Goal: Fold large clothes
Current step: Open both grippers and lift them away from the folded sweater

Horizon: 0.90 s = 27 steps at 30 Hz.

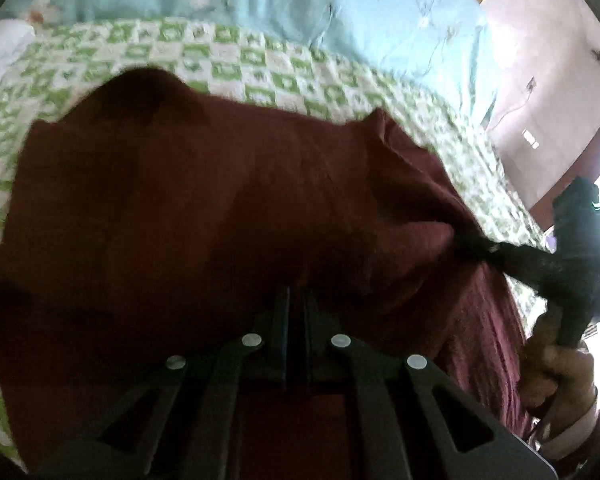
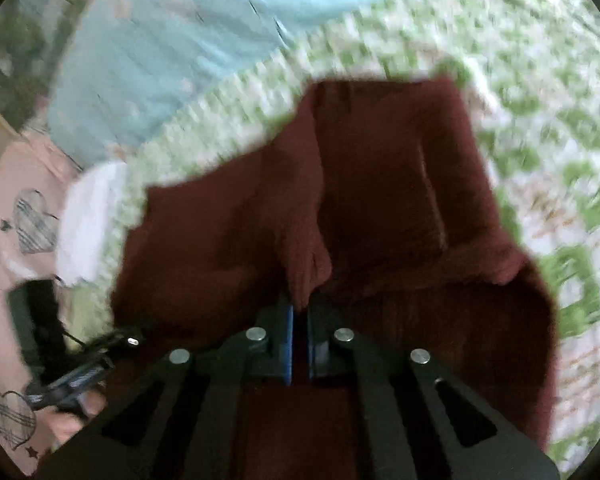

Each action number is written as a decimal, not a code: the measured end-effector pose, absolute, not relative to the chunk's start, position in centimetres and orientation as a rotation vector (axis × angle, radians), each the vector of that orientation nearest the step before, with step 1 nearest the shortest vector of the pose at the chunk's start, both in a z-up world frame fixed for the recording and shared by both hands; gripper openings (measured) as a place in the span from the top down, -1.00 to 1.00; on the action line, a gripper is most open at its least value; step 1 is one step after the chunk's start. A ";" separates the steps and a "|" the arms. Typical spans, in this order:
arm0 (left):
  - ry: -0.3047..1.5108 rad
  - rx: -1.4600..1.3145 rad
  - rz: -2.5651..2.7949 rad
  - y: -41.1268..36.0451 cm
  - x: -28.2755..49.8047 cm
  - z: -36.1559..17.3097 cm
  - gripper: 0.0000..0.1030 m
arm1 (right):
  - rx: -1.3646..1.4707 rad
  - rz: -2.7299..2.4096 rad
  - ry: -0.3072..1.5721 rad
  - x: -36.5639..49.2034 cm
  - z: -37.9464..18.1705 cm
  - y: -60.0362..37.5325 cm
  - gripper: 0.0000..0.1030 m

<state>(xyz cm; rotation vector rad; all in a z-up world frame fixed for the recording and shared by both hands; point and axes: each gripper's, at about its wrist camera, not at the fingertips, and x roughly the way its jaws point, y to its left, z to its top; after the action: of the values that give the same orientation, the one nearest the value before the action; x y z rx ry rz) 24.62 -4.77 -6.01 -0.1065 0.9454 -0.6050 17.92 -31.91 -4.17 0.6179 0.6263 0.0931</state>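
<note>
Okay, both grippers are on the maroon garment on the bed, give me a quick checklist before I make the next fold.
1. Left gripper shut on maroon garment: ok.
2. Right gripper pinching a fold of the garment: ok.
3. Garment on the green checkered bedspread, not off the edge: ok.
4. Garment flat and smooth: not ok, bunched ridges.
5. Layers caught in each grip: cannot tell.
6. White cloth clear of garment: ok.

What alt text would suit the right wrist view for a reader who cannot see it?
The right tongs are shut on a bunched fold of a dark red garment, which lies on a bed with a green-and-white checked cover. A light blue quilt lies beyond; the picture is motion-blurred.
</note>
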 end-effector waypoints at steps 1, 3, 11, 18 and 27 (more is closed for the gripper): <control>0.937 -0.104 -0.602 -4.6 24.3 -5.8 0.95 | 0.590 0.085 0.615 17.5 -3.6 -31.9 0.90; 0.948 -0.111 -0.600 -4.6 24.1 -6.0 0.98 | 0.541 0.060 0.668 18.1 -4.1 -31.9 0.90; 1.000 -0.139 -0.594 -4.5 24.0 -7.4 0.97 | 0.594 -0.004 0.666 16.1 -4.7 -32.8 0.59; 0.995 -0.094 -0.500 -2.3 24.8 -7.5 0.94 | 0.565 0.188 0.671 17.4 -4.2 -29.6 0.59; 0.970 -0.194 -0.496 0.8 24.5 -6.8 0.97 | 0.588 0.140 0.723 17.4 -6.3 -29.7 0.51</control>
<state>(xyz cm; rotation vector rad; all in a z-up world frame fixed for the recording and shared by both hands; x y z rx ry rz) 24.51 0.80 -6.81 -0.1937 0.9704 -0.4961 17.45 -29.73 -6.29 0.5881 0.7229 0.1402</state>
